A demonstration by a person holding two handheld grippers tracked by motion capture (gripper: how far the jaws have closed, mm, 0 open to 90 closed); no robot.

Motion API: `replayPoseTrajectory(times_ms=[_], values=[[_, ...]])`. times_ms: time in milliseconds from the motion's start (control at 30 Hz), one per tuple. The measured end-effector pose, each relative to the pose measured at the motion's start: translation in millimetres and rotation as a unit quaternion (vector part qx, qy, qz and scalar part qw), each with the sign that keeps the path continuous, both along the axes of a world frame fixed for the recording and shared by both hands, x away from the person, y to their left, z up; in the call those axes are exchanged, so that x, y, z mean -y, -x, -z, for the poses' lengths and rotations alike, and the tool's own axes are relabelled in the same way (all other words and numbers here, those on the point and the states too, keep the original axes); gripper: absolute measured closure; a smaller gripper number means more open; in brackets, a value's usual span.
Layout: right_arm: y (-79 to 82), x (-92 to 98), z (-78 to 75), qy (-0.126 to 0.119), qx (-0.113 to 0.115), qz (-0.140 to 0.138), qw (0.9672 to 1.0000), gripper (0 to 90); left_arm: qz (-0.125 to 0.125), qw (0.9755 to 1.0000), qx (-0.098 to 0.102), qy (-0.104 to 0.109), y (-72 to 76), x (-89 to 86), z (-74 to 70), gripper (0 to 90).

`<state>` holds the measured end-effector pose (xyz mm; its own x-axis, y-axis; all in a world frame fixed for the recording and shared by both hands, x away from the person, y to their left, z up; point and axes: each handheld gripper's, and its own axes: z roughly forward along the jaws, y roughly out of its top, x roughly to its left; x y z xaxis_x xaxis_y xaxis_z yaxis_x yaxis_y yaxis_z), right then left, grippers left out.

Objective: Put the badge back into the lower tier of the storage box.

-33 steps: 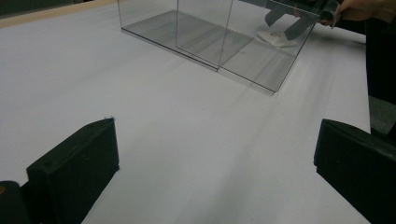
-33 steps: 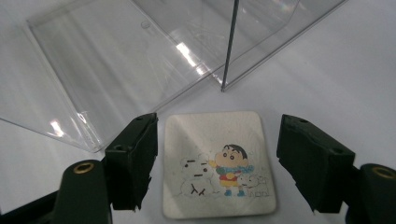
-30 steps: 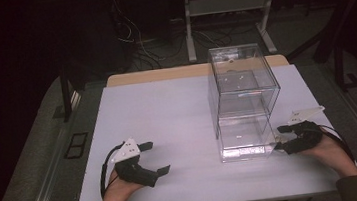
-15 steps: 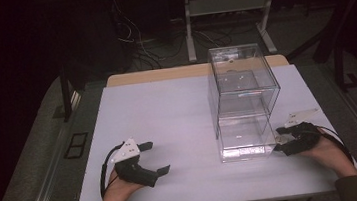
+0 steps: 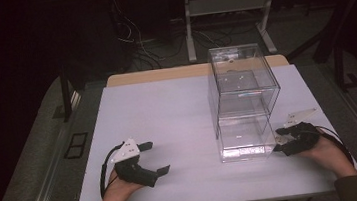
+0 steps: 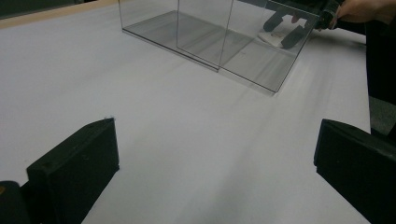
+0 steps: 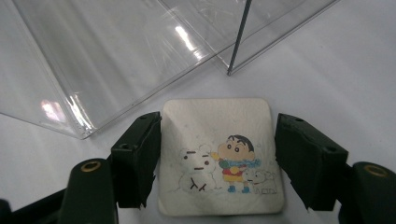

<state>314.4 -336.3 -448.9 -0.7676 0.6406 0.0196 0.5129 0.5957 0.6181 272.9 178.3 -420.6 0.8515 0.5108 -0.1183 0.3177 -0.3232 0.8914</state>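
Beside the clear box (image 5: pixel 244 103) on the desk (image 5: pixel 168 116), the right gripper (image 7: pixel 217 154) straddles a cartoon coaster (image 7: pixel 219 156), jaws released; likely next they must close. The left gripper (image 5: pixel 145 159) rests, jaws released, empty.

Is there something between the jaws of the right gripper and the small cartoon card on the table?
Nothing visible. In the right gripper view the open right gripper has one jaw on each side of the cartoon card, which lies flat on the white table. The clear plastic box stands beyond the card, not between.
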Motion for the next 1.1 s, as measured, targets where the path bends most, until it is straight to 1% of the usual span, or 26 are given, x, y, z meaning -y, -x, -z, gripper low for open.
replayPoseTrajectory(times_ms=[133, 300, 600, 700, 800, 1100], values=[[1.1, 0.3, 0.9, -0.001, 0.007, -0.004, 1.0, 32.3, 0.0, 1.0, 0.0, -0.001, -0.1, 0.0, 0.4, 0.0], [0.3, 1.0, 1.0, -0.006, -0.001, 0.001, 1.0, 32.8, 0.002, 1.0, -0.001, -0.003, -0.1, 0.7, 0.9, 0.0], [-1.4, 0.3, -1.6, -0.001, -0.008, 0.001, 1.0, 32.9, 0.004, 1.0, -0.002, -0.005, -0.1, 1.4, 1.3, 0.0], [-1.5, 3.2, -3.0, 0.003, -0.014, 0.008, 0.9999, 32.9, 0.004, 1.0, -0.002, -0.005, -0.2, 1.5, 1.4, 0.0], [-2.1, 6.1, -3.6, 0.0, -0.018, 0.011, 0.9998, 32.9, 0.004, 1.0, -0.002, -0.003, -0.1, 1.6, 1.3, 0.0], [-0.9, 10.8, -8.0, -0.009, -0.014, 0.016, 0.9997, 32.9, 0.007, 1.0, -0.001, -0.006, -0.1, 2.1, 1.4, 0.0]])
